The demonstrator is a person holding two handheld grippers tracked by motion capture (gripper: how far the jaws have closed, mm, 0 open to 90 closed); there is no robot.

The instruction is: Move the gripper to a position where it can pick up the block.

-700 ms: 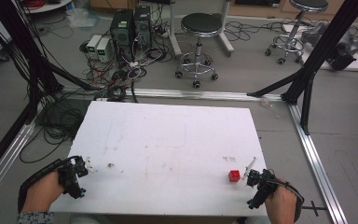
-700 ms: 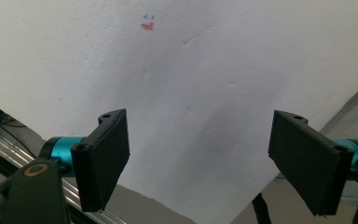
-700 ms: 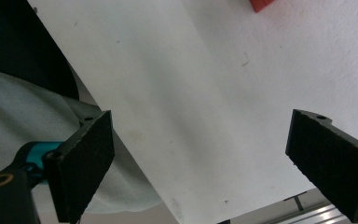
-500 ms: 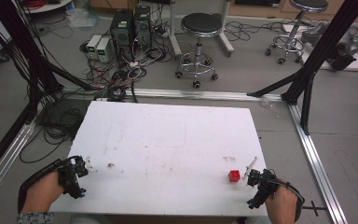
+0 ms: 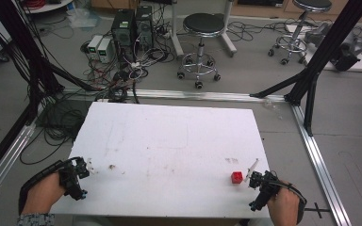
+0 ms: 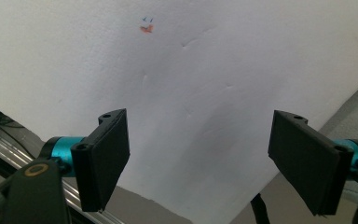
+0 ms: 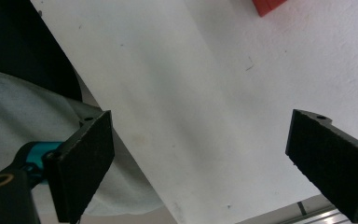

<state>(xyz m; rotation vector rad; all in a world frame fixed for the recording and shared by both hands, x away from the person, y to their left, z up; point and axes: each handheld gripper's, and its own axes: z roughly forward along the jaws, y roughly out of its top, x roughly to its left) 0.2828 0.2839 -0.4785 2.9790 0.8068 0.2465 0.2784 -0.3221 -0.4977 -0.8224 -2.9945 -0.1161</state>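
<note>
Nothing much has shifted since the earlier pictures: both tongs are sitting at the same spots along the near edge of the desk [image 5: 169, 136], and the red cube [image 5: 236, 177] is lying where it lay before.

That cube is small, bright red and blocky, resting on the white top. Taking it as the landmark, the right tongs [image 5: 256, 181] are hovering just beside it on its right, apart from it, with a thin white stick [image 5: 252, 166] slanting up between the two. In the right gripper view the jaws are standing wide with nothing between them, and a corner of the cube is peeking in at the top edge. The left tongs [image 5: 81, 170] are waiting well away from the cube, at the desk's opposite near corner; their own view is showing the jaws spread wide over bare white surface.

Beyond the cube, the desk is showing faint scuffs and smudges. Farther back, two stools [image 5: 202, 26], computer boxes [image 5: 132, 23] and tangled cables [image 5: 122, 75] are sitting on the grey floor.
</note>
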